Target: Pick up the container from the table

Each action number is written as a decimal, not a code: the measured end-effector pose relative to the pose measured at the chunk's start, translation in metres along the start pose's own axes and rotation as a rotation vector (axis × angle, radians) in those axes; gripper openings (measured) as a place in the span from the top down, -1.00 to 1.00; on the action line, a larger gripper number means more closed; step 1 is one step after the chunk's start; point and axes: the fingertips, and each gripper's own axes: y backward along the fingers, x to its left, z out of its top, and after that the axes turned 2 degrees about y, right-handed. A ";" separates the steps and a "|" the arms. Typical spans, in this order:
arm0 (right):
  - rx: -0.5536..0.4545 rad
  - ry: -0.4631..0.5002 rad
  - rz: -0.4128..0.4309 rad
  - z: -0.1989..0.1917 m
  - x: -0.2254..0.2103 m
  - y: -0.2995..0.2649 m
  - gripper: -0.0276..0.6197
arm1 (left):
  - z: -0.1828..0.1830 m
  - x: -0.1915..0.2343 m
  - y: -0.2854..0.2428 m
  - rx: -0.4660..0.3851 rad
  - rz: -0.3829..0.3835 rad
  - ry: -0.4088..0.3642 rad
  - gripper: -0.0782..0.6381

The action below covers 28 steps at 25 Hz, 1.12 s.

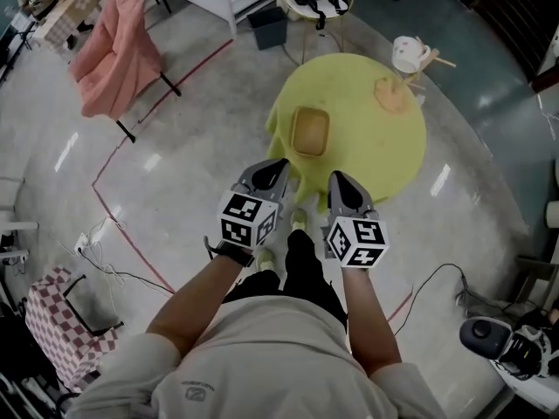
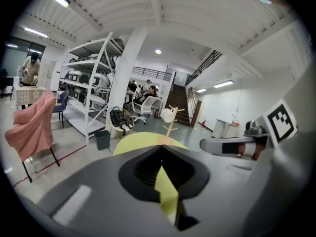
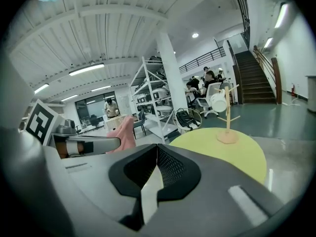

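Container (image 1: 310, 131) sits just beyond left claw (image 1: 279, 165) and right claw (image 1: 337, 180).

Left gripper (image 1: 276, 166): held out ahead of the body, jaws closed tip to tip, nothing between them. Right gripper (image 1: 337, 180): just beside the left gripper, parallel to it, jaws likewise closed and empty. Left forearm (image 1: 188, 308) and right forearm (image 1: 371, 312): bare, extended forward.
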 end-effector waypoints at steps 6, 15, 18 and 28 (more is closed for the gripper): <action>0.114 -0.035 0.009 -0.028 -0.052 -0.067 0.88 | -0.032 0.031 -0.073 0.100 0.032 0.072 0.76; 0.272 -0.093 0.007 -0.078 -0.105 -0.142 0.86 | -0.082 0.077 -0.150 0.226 0.130 0.154 0.74; 0.319 -0.115 0.008 -0.099 -0.109 -0.159 0.79 | -0.102 0.090 -0.162 0.259 0.151 0.170 0.70; 0.442 -0.162 -0.014 -0.142 -0.129 -0.206 0.70 | -0.133 0.118 -0.204 0.334 0.172 0.206 0.69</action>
